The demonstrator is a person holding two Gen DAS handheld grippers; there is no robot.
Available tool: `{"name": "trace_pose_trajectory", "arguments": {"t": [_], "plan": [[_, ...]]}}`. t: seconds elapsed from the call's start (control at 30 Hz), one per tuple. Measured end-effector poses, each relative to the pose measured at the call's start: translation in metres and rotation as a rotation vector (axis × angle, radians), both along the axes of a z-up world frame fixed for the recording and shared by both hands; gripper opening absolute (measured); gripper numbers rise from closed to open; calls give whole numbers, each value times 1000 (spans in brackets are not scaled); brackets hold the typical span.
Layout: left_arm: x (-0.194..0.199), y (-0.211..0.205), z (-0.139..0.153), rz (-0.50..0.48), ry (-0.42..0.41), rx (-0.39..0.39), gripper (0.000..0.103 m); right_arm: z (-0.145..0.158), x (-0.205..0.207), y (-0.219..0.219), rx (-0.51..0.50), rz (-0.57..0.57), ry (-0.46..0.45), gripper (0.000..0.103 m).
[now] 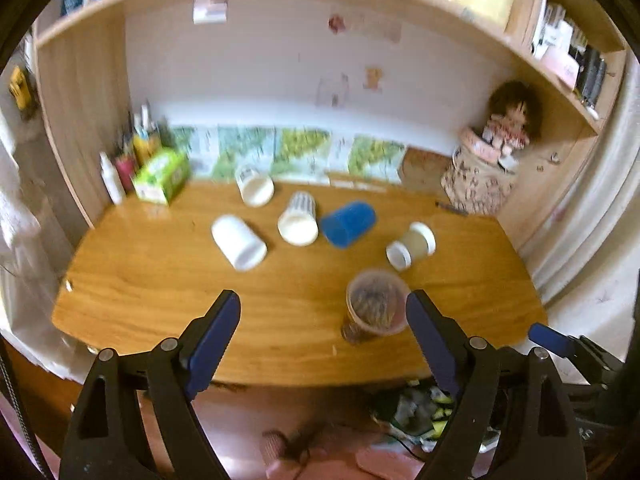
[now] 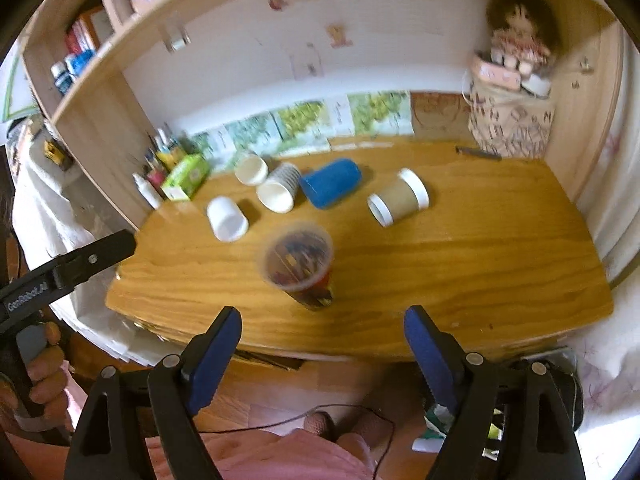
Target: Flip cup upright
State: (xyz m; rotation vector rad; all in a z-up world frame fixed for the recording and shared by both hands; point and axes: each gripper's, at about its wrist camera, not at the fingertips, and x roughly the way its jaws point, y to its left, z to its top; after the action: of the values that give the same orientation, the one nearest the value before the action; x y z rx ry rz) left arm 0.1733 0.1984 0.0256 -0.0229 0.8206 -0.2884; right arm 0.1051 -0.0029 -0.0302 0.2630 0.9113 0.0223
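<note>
With both grippers' fingers spread and empty, pinch the light, crushable white plastic cup (image 1: 239, 242) lying sideways gently at mid-wall.

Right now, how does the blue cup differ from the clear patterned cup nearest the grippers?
The blue cup lies on its side; the clear patterned cup stands upright, mouth up. The blue cup is opaque and plain; the patterned cup is translucent with dark print. The blue cup sits mid-desk among the other tipped cups; the patterned cup stands alone by the front edge. Both rest on the wooden desk, untouched by either gripper.
</note>
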Motion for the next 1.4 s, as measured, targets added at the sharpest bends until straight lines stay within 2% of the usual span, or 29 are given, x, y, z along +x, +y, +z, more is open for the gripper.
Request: {"name": "trace_pose_trajectory", "arguments": {"t": [0.2,0.3,0.33,0.47,0.53,0.57,0.67,0.87,1.4], "plan": [[-18,4,11,25,-105,-5,87,30,-9,19,11,7,-98,84],[-25,5,12,38,-134,3,87,42,-17,25,-8,-20,-170,95],[-28,6,13,43,-147,10,87,44,-19,26,-16,-29,-188,102],[-36,6,16,57,-178,21,88,47,-27,26,-42,-85,-251,103],[-42,7,17,76,-208,34,93,48,-33,25,-40,-108,-287,103],[-43,6,17,84,-216,41,101,49,-35,25,-34,-114,-302,103],[-50,8,17,106,-241,51,103,52,-43,23,-32,-132,-343,103],[-54,11,18,127,-259,40,103,52,-47,21,-37,-155,-347,103],[-66,0,26,80,-340,56,103,52,-51,25,-62,-133,-342,103]]}}
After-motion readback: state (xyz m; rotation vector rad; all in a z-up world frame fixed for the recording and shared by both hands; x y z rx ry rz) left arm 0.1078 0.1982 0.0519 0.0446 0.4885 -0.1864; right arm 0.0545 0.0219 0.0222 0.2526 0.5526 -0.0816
